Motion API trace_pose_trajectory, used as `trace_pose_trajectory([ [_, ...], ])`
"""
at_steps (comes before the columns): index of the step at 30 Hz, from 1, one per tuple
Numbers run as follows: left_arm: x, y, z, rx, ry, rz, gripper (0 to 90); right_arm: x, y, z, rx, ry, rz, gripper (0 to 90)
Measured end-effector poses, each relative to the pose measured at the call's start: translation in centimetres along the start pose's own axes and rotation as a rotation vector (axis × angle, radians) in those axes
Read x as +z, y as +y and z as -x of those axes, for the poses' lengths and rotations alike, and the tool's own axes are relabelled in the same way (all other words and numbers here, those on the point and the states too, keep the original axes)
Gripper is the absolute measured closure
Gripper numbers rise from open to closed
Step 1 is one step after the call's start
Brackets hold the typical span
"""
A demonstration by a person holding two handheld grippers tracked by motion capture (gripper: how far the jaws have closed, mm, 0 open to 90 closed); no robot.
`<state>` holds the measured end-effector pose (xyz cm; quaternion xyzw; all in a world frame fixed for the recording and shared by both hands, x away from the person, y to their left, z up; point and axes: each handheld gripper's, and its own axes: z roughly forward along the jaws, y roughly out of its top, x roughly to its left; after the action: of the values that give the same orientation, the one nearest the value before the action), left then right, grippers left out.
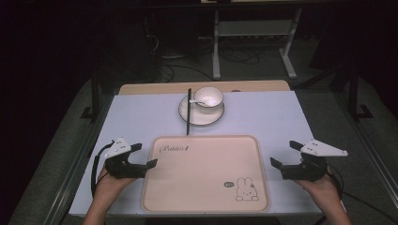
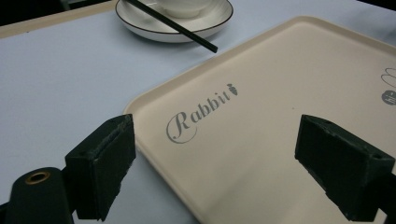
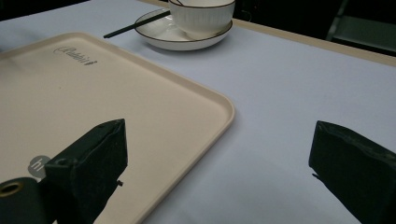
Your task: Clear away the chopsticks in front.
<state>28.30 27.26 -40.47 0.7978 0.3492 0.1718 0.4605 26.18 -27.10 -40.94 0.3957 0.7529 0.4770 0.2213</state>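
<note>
While the bench lies under a pale blue-grey cover, a cream tray sits at its near middle, printed with the word "Rabbit" at its ten o'clock corner and a small rabbit drawing at its five o'clock corner. Beyond the tray, toward twelve o'clock, a white plate with a dark rim carries a white bowl, and a white spoon rests in the bowl. Black chopsticks lie across the plate's nine o'clock side, their near tips reaching almost to the tray's far edge.

At nine o'clock of the tray the left gripper is held in the person's left hand, its jaws apart and straddling the tray's left rim, one over the cloth and one over the tray. At three o'clock the right gripper is held in the right hand, jaws likewise apart, beside the tray's right edge with nothing between them.
</note>
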Motion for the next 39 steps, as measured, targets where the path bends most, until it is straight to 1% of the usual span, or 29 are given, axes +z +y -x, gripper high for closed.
trace_pose_trajectory([
  [5,0.5,0.9,0.2,0.013,-0.005,-0.003,12.0,0.2,-0.1,0.2,-0.009,0.004,-0.001,3.5],
  [8,0.8,1.2,0.3,0.018,-0.001,-0.006,12.1,0.3,-0.1,0.2,0.003,0.009,0.002,2.9],
  [10,1.1,1.5,0.4,0.020,-0.007,-0.010,12.2,0.2,-0.1,0.2,0.003,0.008,0.002,3.0],
  [12,1.5,1.9,0.4,0.038,-0.007,-0.018,12.1,0.2,-0.1,0.1,0.003,0.008,-0.001,3.0],
  [14,1.8,2.4,0.5,0.043,-0.010,-0.011,12.2,0.2,-0.1,0.0,-0.001,0.004,-0.009,2.9],
  [17,2.3,3.1,0.4,0.053,-0.018,-0.008,12.1,0.0,0.1,-0.3,-0.006,-0.005,0.003,2.9],
  [21,2.7,3.4,0.4,0.046,-0.026,-0.004,12.1,0.1,0.1,-0.4,-0.009,-0.005,-0.003,2.8],
  [22,2.9,3.5,0.4,0.048,-0.026,-0.007,12.1,0.2,0.1,-0.4,-0.012,-0.004,0.000,2.9],
  [23,3.3,3.7,0.4,0.060,-0.033,-0.021,12.1,0.2,0.1,-0.3,-0.013,-0.002,0.000,2.9],
  [27,3.9,4.0,0.5,0.061,-0.036,-0.022,12.1,0.3,0.1,-0.2,-0.010,-0.003,-0.005,2.9],
  [31,4.8,4.8,0.6,0.081,-0.042,-0.034,12.1,0.3,0.1,-0.2,-0.012,-0.001,-0.001,2.9],
  [35,5.4,5.3,0.6,0.084,-0.041,-0.037,12.1,0.3,0.1,-0.3,-0.015,0.003,-0.007,2.9],
  [38,6.2,5.8,0.4,0.087,-0.046,-0.043,12.1,0.3,0.2,-0.3,-0.012,-0.001,0.001,2.9],
  [39,6.2,5.8,0.4,0.087,-0.046,-0.043,12.1,0.3,0.2,-0.3,-0.010,-0.002,0.003,2.9],
])
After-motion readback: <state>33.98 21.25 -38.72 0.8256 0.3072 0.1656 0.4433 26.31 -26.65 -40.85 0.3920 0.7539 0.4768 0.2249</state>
